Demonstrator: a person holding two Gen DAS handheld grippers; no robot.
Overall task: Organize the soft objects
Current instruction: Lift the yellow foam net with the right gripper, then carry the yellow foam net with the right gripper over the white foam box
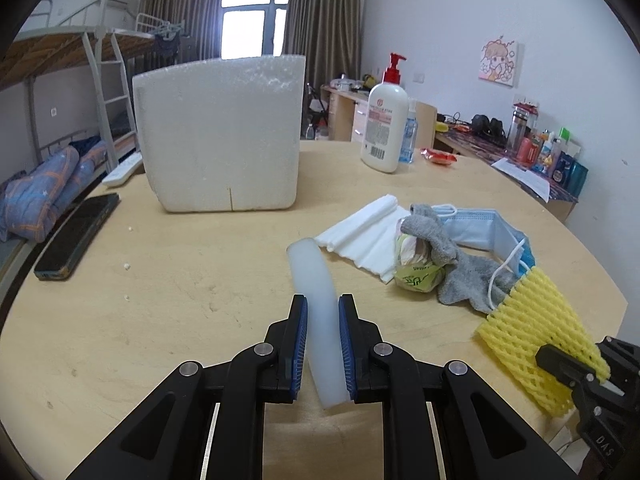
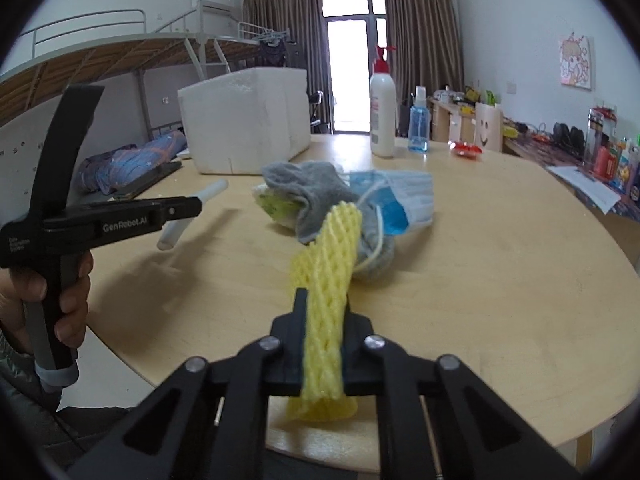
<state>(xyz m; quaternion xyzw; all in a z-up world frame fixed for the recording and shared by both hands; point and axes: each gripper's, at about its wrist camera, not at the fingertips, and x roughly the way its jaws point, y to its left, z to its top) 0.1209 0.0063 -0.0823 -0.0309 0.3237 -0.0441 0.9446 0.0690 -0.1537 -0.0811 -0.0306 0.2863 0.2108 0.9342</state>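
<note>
My left gripper (image 1: 323, 306) is shut on a white foam tube (image 1: 316, 292), held just above the round wooden table (image 1: 160, 320); the tube also shows in the right wrist view (image 2: 192, 212). My right gripper (image 2: 325, 300) is shut on a yellow foam net sleeve (image 2: 330, 280), also seen in the left wrist view (image 1: 532, 332). A pile lies mid-table: a grey sock (image 1: 448, 256), a blue face mask (image 1: 480, 224), a white corrugated foam sheet (image 1: 364, 232) and a green-yellow packet (image 1: 416, 276). A white styrofoam box (image 1: 220, 136) stands at the back.
A black phone (image 1: 76, 236) lies at the table's left edge beside a white remote (image 1: 122, 172). A lotion pump bottle (image 1: 386, 128), a blue sanitizer bottle (image 2: 418, 124) and a red wrapper (image 1: 440, 156) stand at the back. A bunk bed is to the left, a cluttered desk to the right.
</note>
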